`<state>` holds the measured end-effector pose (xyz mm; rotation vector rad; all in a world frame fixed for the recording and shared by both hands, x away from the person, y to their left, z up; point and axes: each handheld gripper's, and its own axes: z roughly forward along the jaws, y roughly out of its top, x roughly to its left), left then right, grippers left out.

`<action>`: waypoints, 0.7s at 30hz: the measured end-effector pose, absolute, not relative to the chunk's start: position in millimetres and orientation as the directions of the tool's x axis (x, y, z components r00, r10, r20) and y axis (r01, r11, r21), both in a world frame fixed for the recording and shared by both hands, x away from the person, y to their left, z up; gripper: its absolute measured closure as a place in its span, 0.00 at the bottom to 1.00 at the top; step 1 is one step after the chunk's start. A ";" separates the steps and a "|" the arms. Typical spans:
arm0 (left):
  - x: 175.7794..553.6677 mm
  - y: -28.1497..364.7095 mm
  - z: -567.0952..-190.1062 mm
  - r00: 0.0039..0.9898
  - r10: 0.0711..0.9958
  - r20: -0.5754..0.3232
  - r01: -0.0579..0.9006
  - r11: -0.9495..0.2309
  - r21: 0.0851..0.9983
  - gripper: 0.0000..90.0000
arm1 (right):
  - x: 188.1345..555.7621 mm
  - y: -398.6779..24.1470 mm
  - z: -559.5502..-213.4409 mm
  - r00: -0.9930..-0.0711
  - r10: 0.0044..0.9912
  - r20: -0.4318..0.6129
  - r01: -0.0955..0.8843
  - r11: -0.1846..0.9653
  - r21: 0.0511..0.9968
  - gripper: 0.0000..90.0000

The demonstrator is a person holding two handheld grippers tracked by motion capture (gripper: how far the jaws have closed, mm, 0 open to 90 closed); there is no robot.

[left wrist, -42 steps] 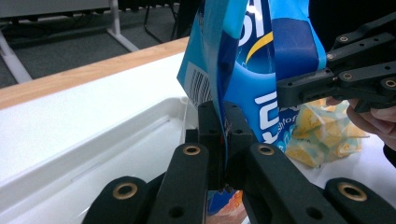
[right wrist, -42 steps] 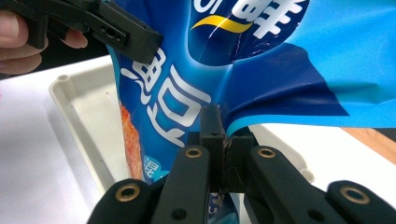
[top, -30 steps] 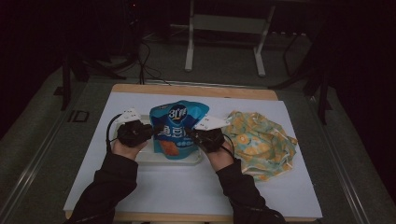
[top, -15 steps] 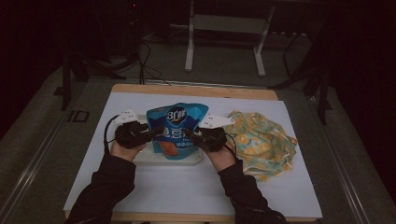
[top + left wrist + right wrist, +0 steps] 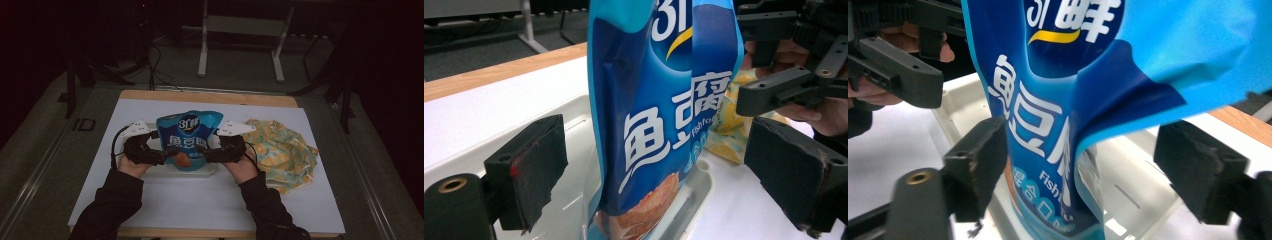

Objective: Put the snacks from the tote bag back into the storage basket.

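Since a second ago we see the blue snack pouch [image 5: 188,140] standing a little straighter in the white tray [image 5: 210,171], and both hands have kept their places at its two sides.

The pouch is glossy blue with a lighter blue top edge, large white characters across its front and an orange-brown food picture near its base. In the left gripper view it [image 5: 659,115] rises upright from the tray [image 5: 569,200], and a vertical crease runs down its side. In the right gripper view its upper corner [image 5: 1168,55] folds over towards the table edge. The tray sits on the white table cover [image 5: 190,205], with a yellow patterned cloth [image 5: 285,152] lying just beside it on the right.

We see the left gripper [image 5: 159,154] and the right gripper [image 5: 210,152] pointing inward at the pouch's lower half, forearms coming up from the bottom of the high view. The left gripper [image 5: 664,170] has its jaws spread wide, with clear gaps to the pouch on both sides. The right gripper [image 5: 1088,175] is likewise released, its left pad [image 5: 979,162] close against the pouch, the other well apart.
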<state>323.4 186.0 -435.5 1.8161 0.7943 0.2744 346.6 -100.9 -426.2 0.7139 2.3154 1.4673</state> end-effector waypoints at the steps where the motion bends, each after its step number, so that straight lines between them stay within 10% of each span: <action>1: 323.4 186.0 -435.5 0.750 0.635 -0.184 0.386 -0.194 0.902 0.12 | 346.7 -101.9 -426.4 -0.826 0.564 0.007 0.246 0.349 0.904 0.20; 21: 283.9 188.9 -455.5 0.724 0.659 -0.203 0.404 -0.167 0.899 0.10 | 334.6 -138.8 -431.4 -0.813 0.583 0.003 0.260 0.359 0.896 0.18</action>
